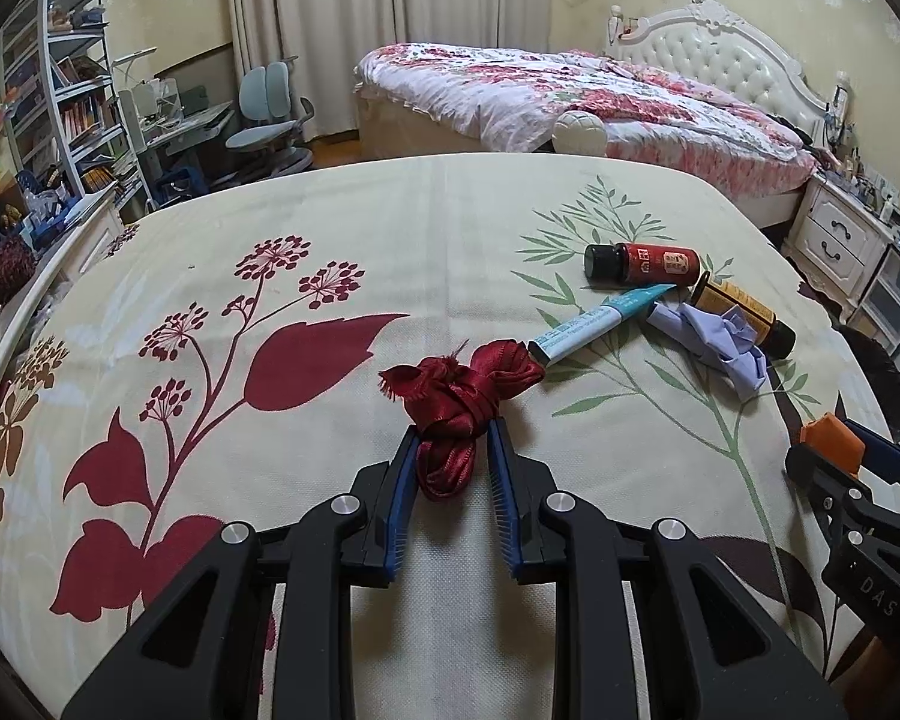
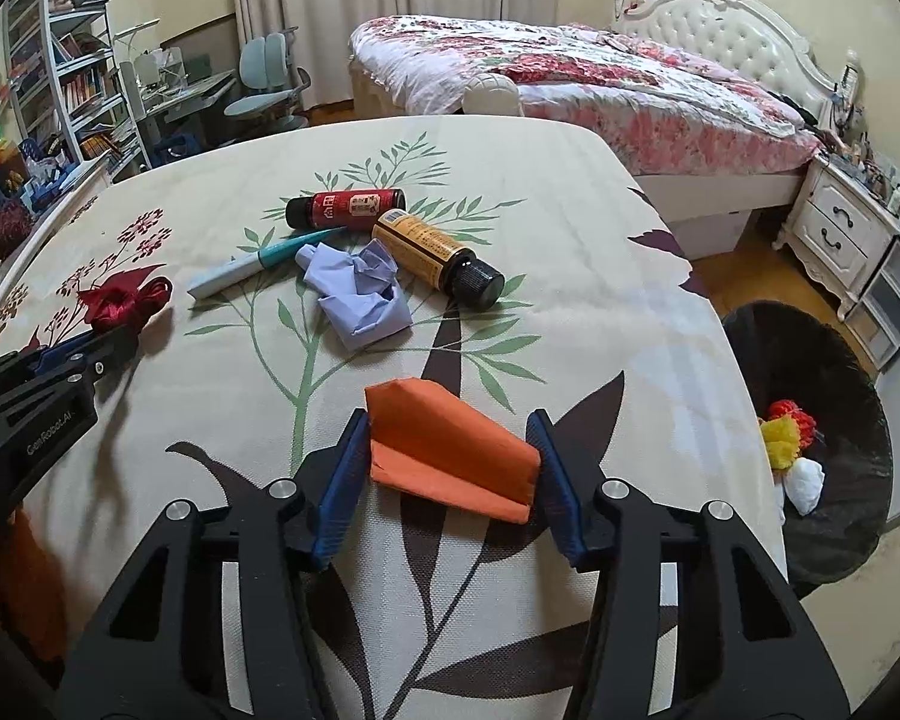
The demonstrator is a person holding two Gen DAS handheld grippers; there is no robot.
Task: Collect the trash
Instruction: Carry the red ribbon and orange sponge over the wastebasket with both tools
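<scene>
My left gripper [image 1: 453,427] is shut on a crumpled dark red ribbon [image 1: 462,381] that lies on the cream floral bedspread [image 1: 330,228]. My right gripper [image 2: 449,417] is shut on a folded orange paper [image 2: 450,444], with a pad touching each end, near the spread's right edge. Further back lie a red-labelled bottle [image 2: 345,208], an amber bottle [image 2: 438,255], a teal and white tube [image 2: 252,267] and a crumpled pale purple paper [image 2: 360,294]. A black trash bin [image 2: 810,360] stands on the floor to the right, holding yellow, red and white scraps.
Beyond the spread is a bed with a pink floral quilt [image 2: 600,78] and a white headboard. A white nightstand [image 2: 834,234] stands at the right. At the left are a bookshelf [image 1: 60,90], a desk and a grey chair [image 1: 270,120].
</scene>
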